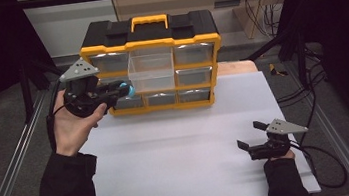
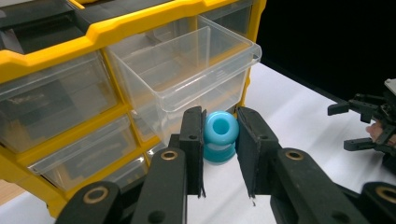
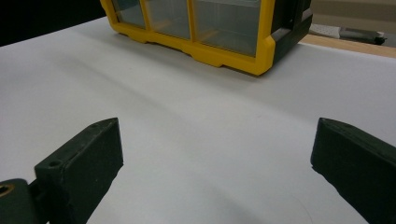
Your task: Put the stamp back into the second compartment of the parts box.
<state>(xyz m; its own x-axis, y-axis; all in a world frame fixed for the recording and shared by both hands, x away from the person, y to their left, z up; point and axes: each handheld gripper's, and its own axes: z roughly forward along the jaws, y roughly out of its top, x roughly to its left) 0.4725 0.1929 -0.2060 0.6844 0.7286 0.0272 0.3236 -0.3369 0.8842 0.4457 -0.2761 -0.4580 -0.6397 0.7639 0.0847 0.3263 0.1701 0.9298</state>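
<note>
Left gripper (image 2: pixel 219 154): jaws closed on a blue ring-shaped piece (image 2: pixel 220 135), pads pressing its two sides, its hole turned toward the camera. In the high view the same gripper (image 1: pixel 123 90) is held raised above the table's left rear area, the blue piece (image 1: pixel 129 89) at its tip — just in front of the organiser's left face, beside the lower drawers.

Directly beyond the piece stands the pulled-out clear drawer (image 2: pixel 187 70), top centre of the yellow-and-black drawer organiser (image 1: pixel 151 45); the drawer's front wall projects forward and nothing is seen lying in it. The piece sits just below and in front of that drawer's front lip, apart from it.

Right gripper (image 1: pixel 249 141): jaws wide apart, nothing between them — in its own view (image 3: pixel 215 154) bare white table surface (image 3: pixel 196 121) lies between the two pads. It rests low at the table's near right corner, well apart from the organiser.
</note>
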